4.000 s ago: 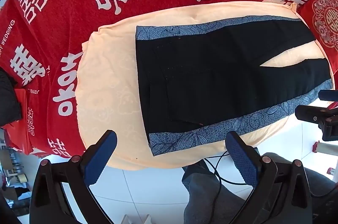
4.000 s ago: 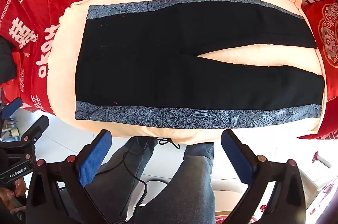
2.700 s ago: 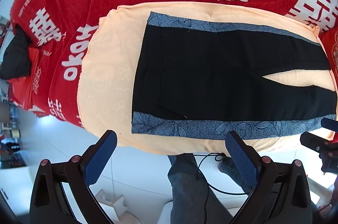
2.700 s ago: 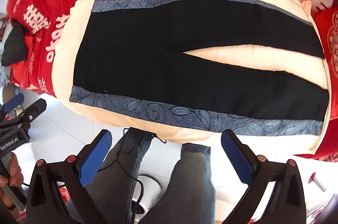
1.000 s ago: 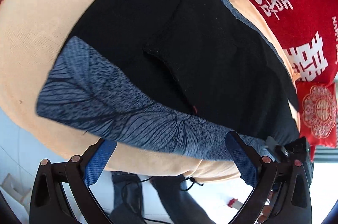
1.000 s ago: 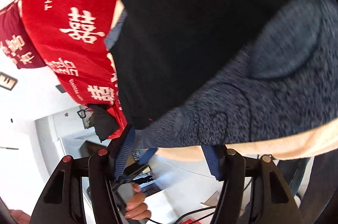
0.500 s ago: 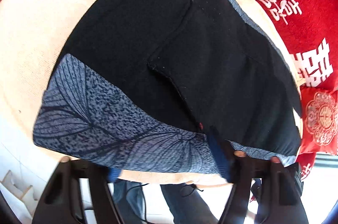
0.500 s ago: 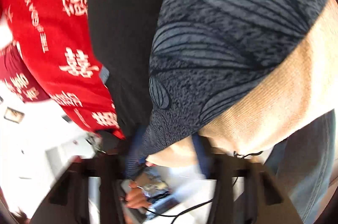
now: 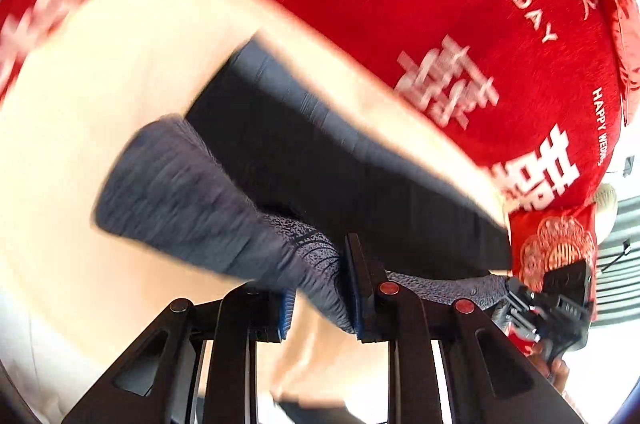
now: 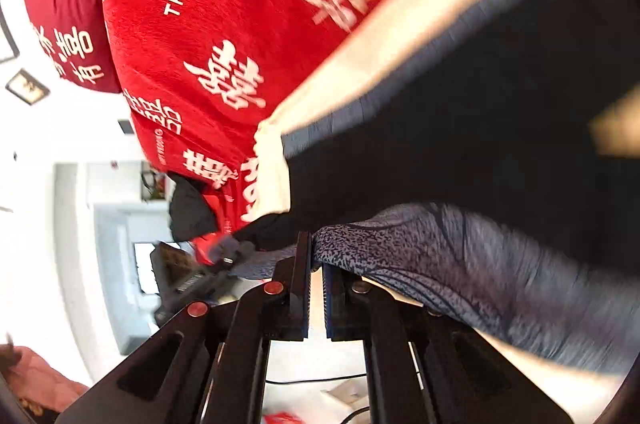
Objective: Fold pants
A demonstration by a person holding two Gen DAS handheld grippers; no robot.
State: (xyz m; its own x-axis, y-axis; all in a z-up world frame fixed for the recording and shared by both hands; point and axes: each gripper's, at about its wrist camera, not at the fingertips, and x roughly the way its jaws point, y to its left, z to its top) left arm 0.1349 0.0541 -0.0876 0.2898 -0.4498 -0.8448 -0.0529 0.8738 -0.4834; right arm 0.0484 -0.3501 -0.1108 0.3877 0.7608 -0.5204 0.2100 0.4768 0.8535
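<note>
Left gripper is clamping the patterned side stripe of the pants (jaws just closed), right gripper is pinching the same stripe, pants lying on a cream pad over a red blanket.

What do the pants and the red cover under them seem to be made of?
Pants: soft matte fabric, black with a grey leaf-print side band, likely a knit; it drapes limply from the fingers. Red cover: matte, slightly fuzzy cloth with white printed lettering, perhaps fleece or terry; motion blur leaves this open.
</note>
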